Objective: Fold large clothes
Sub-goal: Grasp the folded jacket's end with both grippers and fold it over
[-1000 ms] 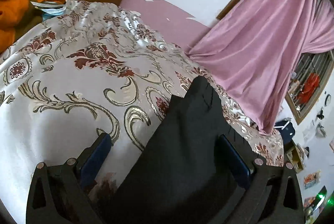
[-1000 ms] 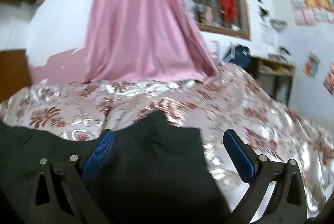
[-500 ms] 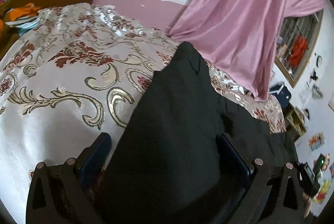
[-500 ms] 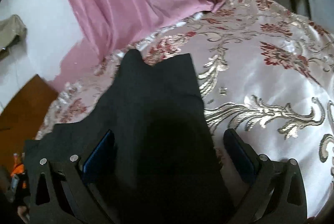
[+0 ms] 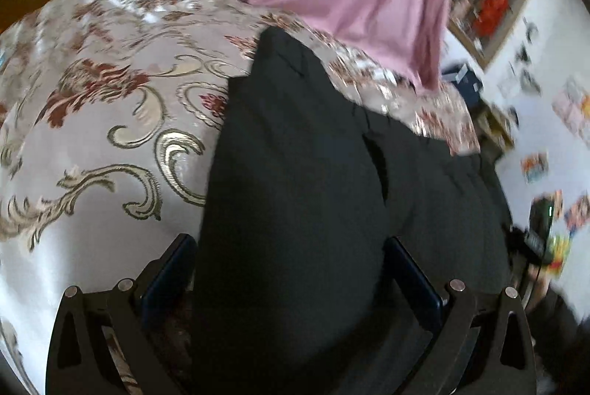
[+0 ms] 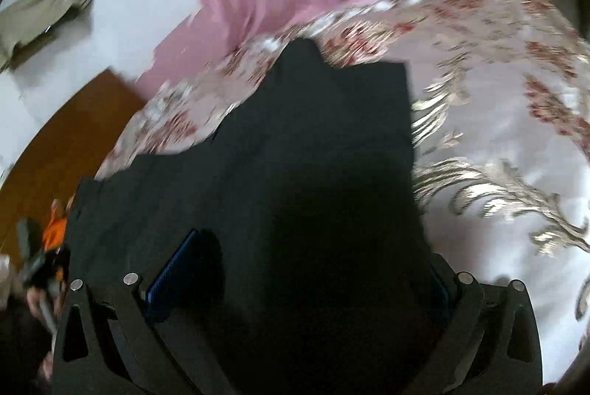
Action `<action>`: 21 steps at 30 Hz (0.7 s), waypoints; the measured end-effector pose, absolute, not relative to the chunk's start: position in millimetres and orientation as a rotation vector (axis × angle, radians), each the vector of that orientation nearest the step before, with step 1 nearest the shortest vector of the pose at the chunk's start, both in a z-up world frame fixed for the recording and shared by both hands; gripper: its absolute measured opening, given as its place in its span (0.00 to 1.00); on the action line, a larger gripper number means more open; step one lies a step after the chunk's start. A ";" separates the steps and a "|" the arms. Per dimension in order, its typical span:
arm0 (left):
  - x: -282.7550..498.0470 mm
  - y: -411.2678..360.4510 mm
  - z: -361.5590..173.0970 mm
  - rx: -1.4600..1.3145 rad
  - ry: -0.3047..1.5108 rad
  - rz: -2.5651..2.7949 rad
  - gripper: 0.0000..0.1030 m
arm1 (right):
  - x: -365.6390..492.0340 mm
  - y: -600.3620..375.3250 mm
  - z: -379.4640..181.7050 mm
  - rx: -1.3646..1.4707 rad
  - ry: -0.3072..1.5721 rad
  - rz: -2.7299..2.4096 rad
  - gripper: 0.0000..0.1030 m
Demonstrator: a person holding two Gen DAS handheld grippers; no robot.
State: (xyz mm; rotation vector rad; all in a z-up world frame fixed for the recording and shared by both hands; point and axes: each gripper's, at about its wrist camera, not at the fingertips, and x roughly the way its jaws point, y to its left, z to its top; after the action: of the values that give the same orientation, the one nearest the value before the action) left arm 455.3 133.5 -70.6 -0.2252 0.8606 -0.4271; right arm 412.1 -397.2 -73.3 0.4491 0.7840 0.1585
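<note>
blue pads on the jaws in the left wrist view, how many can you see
2. One blue rubber pad lines the inner face of the left-hand jaw, over the floral bedspread; the other blue pad lines the right-hand jaw, with the black garment filling the gap between them.
</note>
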 end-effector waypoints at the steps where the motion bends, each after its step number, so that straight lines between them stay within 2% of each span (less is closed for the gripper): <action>1: 453.6 132.1 -71.4 -0.209 0.855 -0.429 1.00 | 413.9 -397.6 -74.7 0.433 0.797 0.167 0.99; 11: 450.6 121.7 -71.8 -0.223 0.935 -0.435 0.99 | 408.6 -394.8 -72.9 0.419 0.809 0.158 0.99; 12: 450.9 119.8 -70.5 -0.224 0.956 -0.422 0.92 | 409.9 -394.8 -73.8 0.420 0.818 0.160 0.99; 13: 451.5 118.7 -69.1 -0.240 0.980 -0.415 0.82 | 411.6 -396.4 -75.7 0.420 0.828 0.160 0.99; 14: 451.0 118.1 -68.1 -0.264 1.001 -0.409 0.76 | 414.2 -392.9 -76.1 0.420 0.839 0.157 0.99; 15: 451.3 117.8 -67.5 -0.282 1.017 -0.395 0.68 | 414.5 -391.6 -76.4 0.418 0.847 0.152 0.95; 16: 451.0 117.5 -66.7 -0.298 1.030 -0.380 0.62 | 415.0 -389.6 -74.0 0.408 0.864 0.136 0.87; 17: 449.2 116.6 -64.5 -0.311 1.038 -0.356 0.59 | 414.6 -388.5 -72.6 0.399 0.881 0.121 0.82; 19: 443.9 113.8 -59.5 -0.311 1.032 -0.321 0.46 | 410.7 -388.5 -69.0 0.400 0.900 0.112 0.60; 20: 440.4 111.0 -56.3 -0.299 1.022 -0.306 0.43 | 408.1 -389.1 -66.4 0.407 0.906 0.113 0.55; 21: 436.0 106.5 -51.1 -0.277 1.007 -0.289 0.35 | 405.9 -389.4 -63.2 0.412 0.910 0.118 0.44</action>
State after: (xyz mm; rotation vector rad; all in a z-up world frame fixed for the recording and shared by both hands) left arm 436.0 106.5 -51.1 -0.2775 1.0070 -0.2888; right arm 405.9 -389.4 -63.2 0.4117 0.9101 0.1178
